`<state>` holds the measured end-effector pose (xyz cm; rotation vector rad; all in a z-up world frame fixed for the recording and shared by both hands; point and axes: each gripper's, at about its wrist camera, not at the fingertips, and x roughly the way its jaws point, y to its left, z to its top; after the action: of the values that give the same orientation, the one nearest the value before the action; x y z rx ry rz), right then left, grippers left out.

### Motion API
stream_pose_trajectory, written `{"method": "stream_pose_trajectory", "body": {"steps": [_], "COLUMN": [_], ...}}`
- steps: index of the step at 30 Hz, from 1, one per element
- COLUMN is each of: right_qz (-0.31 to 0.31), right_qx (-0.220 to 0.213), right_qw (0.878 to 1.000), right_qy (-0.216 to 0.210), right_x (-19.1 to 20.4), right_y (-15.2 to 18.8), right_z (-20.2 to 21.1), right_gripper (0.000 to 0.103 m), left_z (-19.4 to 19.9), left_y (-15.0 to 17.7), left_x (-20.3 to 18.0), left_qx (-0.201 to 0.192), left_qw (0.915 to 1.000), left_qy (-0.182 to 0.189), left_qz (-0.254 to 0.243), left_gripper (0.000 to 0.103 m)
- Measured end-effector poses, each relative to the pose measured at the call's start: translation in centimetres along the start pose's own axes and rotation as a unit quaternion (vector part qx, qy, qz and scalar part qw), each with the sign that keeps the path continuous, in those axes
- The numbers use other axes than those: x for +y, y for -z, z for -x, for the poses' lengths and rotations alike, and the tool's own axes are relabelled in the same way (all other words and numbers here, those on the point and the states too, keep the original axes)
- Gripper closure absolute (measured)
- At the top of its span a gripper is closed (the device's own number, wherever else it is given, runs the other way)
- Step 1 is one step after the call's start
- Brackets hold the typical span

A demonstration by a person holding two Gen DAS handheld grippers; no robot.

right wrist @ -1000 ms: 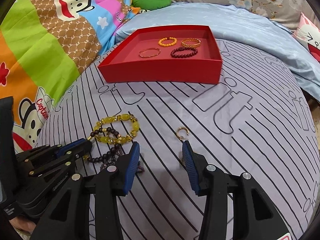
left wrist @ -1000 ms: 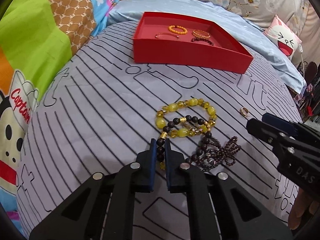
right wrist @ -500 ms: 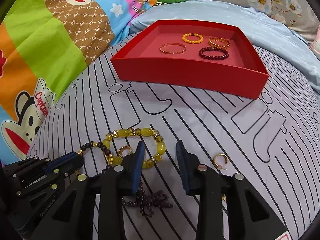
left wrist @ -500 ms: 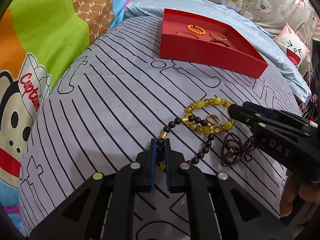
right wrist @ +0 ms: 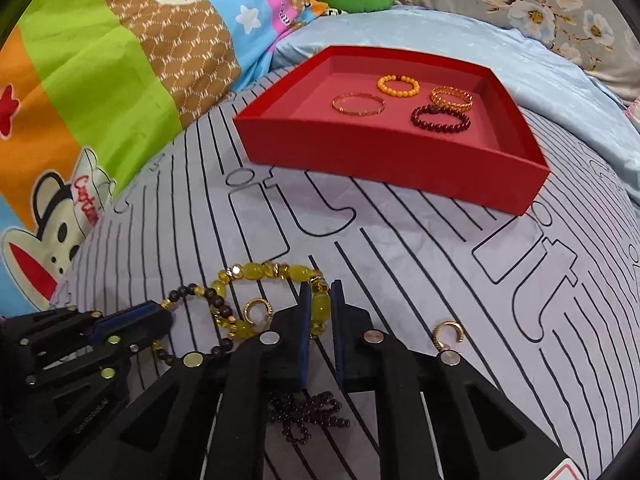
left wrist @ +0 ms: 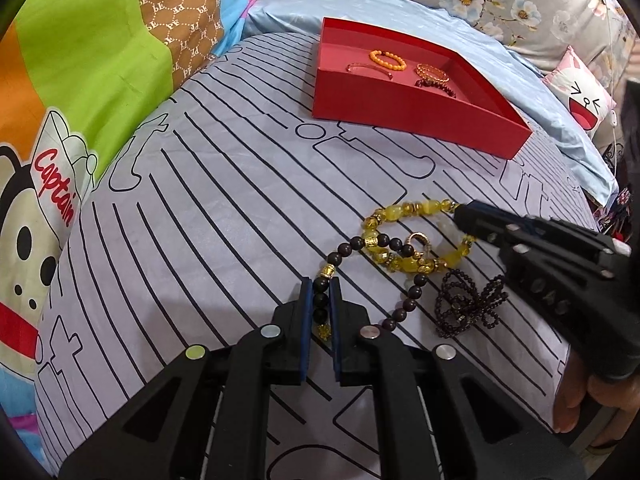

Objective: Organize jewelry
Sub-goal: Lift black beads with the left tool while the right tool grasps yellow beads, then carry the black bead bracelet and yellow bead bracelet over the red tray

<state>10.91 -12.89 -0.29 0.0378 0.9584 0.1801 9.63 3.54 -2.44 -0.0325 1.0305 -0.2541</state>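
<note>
A tangle of jewelry lies on the striped bedsheet. My left gripper (left wrist: 320,292) is shut on the dark bead bracelet (left wrist: 414,291), whose strand crosses the yellow bead bracelet (left wrist: 394,214). My right gripper (right wrist: 321,285) is closing, with a bead of the yellow bracelet (right wrist: 256,271) squeezed between its blue pads. In the left wrist view the right gripper (left wrist: 460,212) reaches the yellow loop's far side. A small gold hoop (right wrist: 256,310) rests inside the loop and another gold hoop (right wrist: 448,334) lies to the right. A red tray (right wrist: 380,164) beyond holds several bracelets.
A knotted strand of tiny dark red beads (left wrist: 464,308) lies close to the right gripper's body. Colourful cartoon bedding (left wrist: 80,80) rises on the left, and a pale blue pillow (right wrist: 460,36) and floral fabric lie behind the tray. A hand (left wrist: 580,412) holds the right gripper.
My right gripper moved left from the lone gold hoop to the yellow bracelet and narrowed its jaws onto a yellow bead. My left gripper kept its grip on the dark beads.
</note>
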Motion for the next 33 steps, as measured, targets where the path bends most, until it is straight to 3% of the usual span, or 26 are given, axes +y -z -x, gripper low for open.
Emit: {"method": "stream_pose_trajectory", "body": {"steps": [8,17,26,30,33], "right_qz": [-0.022,-0.053,-0.052,-0.048,-0.046], "right_qx": [-0.048,-0.091,-0.118,-0.133,-0.14], "right_qw": [0.999,0.994,0.992,0.99,0.989], "right_qy": [-0.012,0.002,0.001,0.004,0.004], "right_x": [-1.5,-5.0,-6.4,-6.7,-6.7], "right_y": [-0.8,-1.9,-5.9,-8.5,-8.9], "right_z": [5.8,11.1,11.6,11.2,11.3], "right_gripper": [0.094,0.094,0.094,0.094,0.094], "left_z": [1.7,4.7,7.6,7.8,7.9], "left_y": [-0.6,-3.0,-9.7,-13.2,-13.8], "left_x": [-0.8,-3.5,-6.7,-7.4,-6.8], "left_qx": [-0.014,-0.045,-0.112,-0.135,-0.138], "left_qw": [0.9998,0.9971,0.9874,0.9844,0.9849], "left_qy": [0.013,0.042,0.082,0.078,0.071], "left_qz": [-0.006,-0.045,-0.076,-0.082,-0.076], "left_gripper": [0.095,0.095,0.096,0.096,0.096]}}
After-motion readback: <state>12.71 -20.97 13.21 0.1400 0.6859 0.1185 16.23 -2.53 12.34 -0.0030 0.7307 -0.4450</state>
